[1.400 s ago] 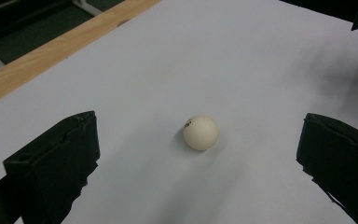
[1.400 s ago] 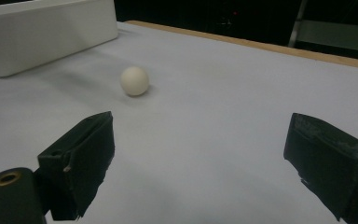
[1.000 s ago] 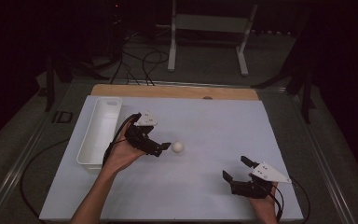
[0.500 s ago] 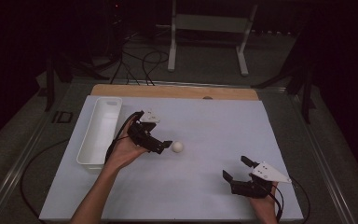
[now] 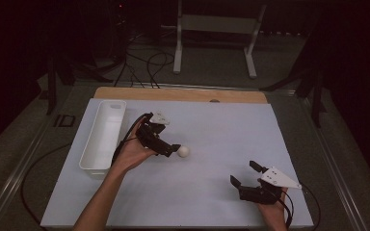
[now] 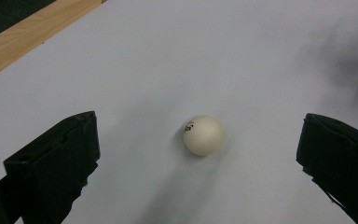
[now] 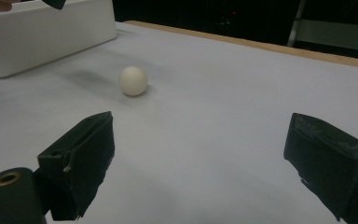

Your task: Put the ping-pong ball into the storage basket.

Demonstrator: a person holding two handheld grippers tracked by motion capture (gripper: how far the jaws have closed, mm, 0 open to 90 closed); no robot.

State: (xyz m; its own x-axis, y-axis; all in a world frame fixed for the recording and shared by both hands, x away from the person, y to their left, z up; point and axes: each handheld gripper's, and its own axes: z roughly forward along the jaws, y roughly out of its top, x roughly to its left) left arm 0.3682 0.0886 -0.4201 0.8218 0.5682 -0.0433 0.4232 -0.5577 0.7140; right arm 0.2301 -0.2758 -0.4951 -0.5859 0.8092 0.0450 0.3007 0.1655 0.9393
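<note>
Your left hand-held gripper (image 6: 200,163) hangs released, jaws wide around the ball (image 6: 203,135) on the worktop (image 5: 221,125). Close off-centre and it could roll away. Right hand-held gripper (image 5: 244,178) rests released, well apart.

I'm seeing a small dark mark on the ball (image 6: 203,135), too tiny to read. In my right gripper view, the white bin (image 7: 42,32) is running off the top and left edges, and the room behind is too dark to tell.
</note>
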